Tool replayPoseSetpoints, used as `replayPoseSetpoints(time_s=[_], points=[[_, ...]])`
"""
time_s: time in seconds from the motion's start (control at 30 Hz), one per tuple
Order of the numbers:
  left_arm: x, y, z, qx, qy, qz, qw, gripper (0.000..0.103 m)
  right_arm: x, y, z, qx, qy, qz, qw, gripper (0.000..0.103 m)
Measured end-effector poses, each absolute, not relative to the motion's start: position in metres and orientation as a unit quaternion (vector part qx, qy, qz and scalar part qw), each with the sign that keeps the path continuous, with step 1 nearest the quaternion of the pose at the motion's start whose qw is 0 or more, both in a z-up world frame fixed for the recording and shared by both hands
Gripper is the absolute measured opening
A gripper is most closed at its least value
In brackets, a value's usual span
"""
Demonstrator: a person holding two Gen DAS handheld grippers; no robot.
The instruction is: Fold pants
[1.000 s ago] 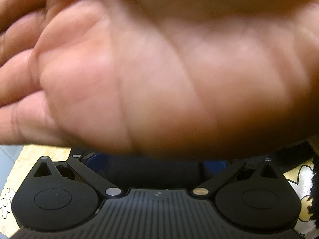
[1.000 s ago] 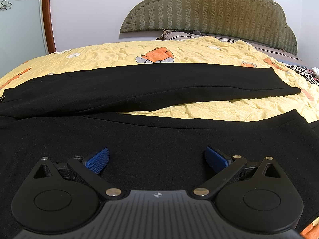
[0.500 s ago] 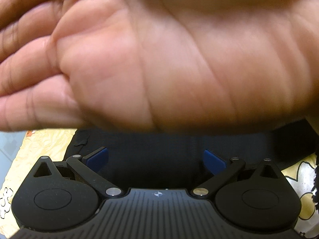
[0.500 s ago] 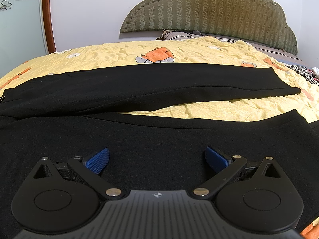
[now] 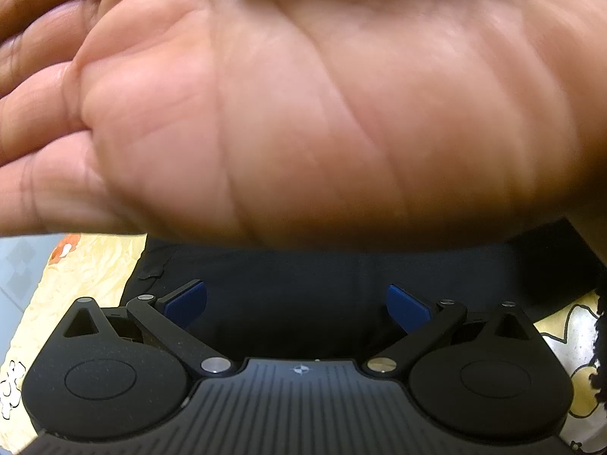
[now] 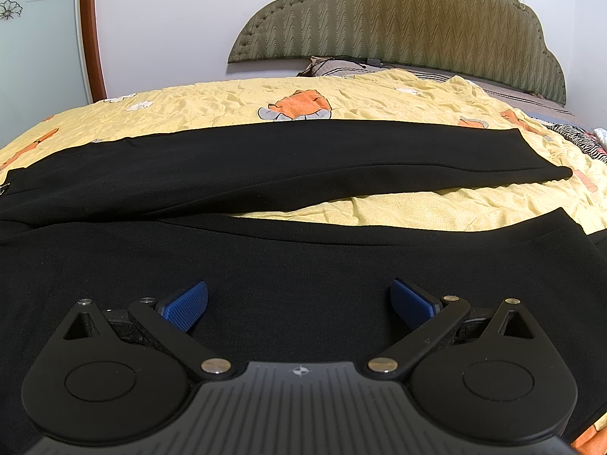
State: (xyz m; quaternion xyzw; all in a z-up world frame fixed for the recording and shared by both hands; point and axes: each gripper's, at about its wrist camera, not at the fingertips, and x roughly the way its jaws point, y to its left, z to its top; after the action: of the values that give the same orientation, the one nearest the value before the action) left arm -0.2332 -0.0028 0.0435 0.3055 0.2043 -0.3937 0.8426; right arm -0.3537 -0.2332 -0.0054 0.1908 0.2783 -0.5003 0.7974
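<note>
Black pants (image 6: 265,174) lie spread across a bed covered by a yellow bedspread (image 6: 235,102) printed with orange cartoon figures, as two hand-held grippers hover low over the garment. Ahead of the right hand-held gripper (image 6: 299,303), one trouser leg stretches from left to right across the bedspread, its hem ending toward the right; the nearer leg lies directly beneath and in front of the tool, with a wedge of yellow cloth showing between the two legs on the right. The right hand-held gripper's blue pads (image 6: 187,305) stand spread wide apart with only black fabric between them, gripping nothing. Beyond the pants, a padded olive headboard (image 6: 398,15) rises against a white wall, with a pillow at its foot and a striped cloth (image 6: 576,134) at the far right edge of the bed.

In the left wrist view, a person's open palm (image 5: 303,106), blurred and very close to the lens, fills the upper part of the picture above the left hand-held gripper (image 5: 297,303). Its blue pads are likewise spread apart and empty, poised over dark pants fabric (image 5: 296,276), with yellow bedspread visible to either side of the tool
</note>
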Motion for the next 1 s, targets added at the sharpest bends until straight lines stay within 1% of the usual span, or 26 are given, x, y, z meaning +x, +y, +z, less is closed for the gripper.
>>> replayPoseSetpoints(time_s=[1.0], points=[[-0.232, 0.009, 0.041, 0.305, 0.205, -0.384, 0.847, 0.103, -0.354, -0.233, -0.005, 0.191, 0.278, -0.5, 0.797, 0.103]])
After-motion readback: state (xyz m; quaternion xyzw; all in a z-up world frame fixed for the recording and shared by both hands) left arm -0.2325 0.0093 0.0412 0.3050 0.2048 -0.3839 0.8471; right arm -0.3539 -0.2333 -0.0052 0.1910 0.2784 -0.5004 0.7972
